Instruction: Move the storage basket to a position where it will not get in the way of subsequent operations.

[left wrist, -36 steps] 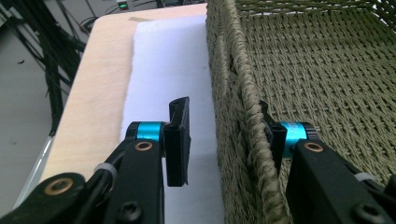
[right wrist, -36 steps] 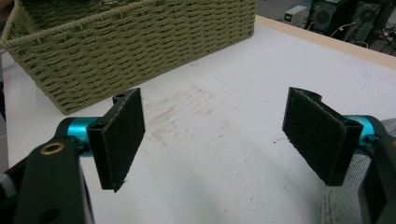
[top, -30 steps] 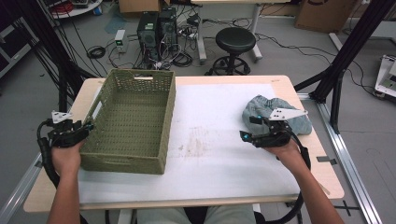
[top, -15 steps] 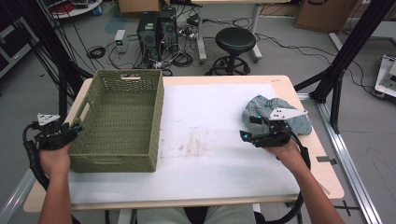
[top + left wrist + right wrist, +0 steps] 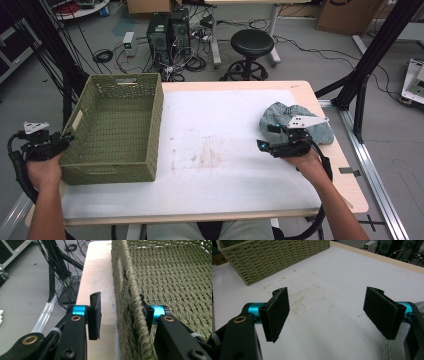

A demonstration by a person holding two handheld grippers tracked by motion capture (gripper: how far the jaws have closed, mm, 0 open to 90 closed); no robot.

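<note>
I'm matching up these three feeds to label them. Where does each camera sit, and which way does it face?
High view: above the person's side, facing forward and down on the white-topped table; both forearms, left gripper, right gripper.
Left gripper view: on that gripper, along its fingers straddling the green woven basket wall.
Right gripper view: along its spread fingers, toward the basket.
All three share the basket.

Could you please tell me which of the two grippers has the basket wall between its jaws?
The left gripper: its jaws straddle the basket wall. The right gripper stands open over bare table.
</note>
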